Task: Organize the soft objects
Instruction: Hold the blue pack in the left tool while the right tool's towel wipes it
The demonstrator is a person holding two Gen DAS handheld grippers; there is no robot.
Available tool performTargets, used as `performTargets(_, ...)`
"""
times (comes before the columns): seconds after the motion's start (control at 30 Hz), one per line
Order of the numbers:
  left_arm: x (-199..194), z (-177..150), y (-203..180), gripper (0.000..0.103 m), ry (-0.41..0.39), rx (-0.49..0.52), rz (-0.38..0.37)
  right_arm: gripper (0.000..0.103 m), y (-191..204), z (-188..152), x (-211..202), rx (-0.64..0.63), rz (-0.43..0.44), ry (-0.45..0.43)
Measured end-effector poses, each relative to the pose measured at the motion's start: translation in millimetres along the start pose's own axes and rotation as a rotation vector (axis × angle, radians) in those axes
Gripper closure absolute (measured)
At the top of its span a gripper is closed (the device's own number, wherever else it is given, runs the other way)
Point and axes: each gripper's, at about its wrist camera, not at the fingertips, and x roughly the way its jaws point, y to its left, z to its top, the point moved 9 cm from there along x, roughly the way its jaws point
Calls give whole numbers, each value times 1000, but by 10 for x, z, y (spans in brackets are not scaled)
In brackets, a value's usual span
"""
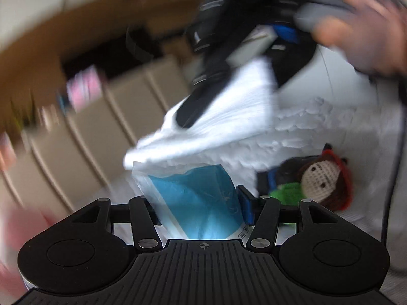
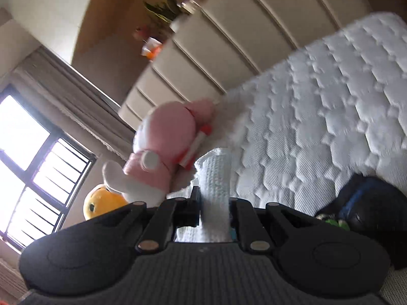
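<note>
My left gripper [image 1: 198,204] is shut on a clear plastic packet with blue contents [image 1: 195,188], held upright between the fingers. Just above it, blurred, my right gripper [image 1: 188,117] pinches a white textured cloth [image 1: 216,122], with a person's hand [image 1: 361,25] behind it. In the right wrist view the right gripper [image 2: 215,204] is shut on that white cloth [image 2: 216,172], which sticks up between the fingers. A crocheted doll [image 1: 320,180] with brown hair, a red cap and a green top lies on the white quilted mattress [image 2: 318,101].
A pink and white plush toy [image 2: 168,137] and a yellow plush [image 2: 101,200] sit at the mattress edge by the beige padded headboard [image 2: 229,38]. A dark blue and black item [image 2: 366,203] lies near the doll. A barred window [image 2: 30,165] is on the left.
</note>
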Motion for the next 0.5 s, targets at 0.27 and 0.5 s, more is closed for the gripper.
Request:
performTargets(0.27,23,-24,-186,44,-18,207,102,93,160,129,-188,-135,-5,-82)
performTargets(0.5,-10,13,-112,44,-45,199,127,93,3,-165,212,-151,-92,83)
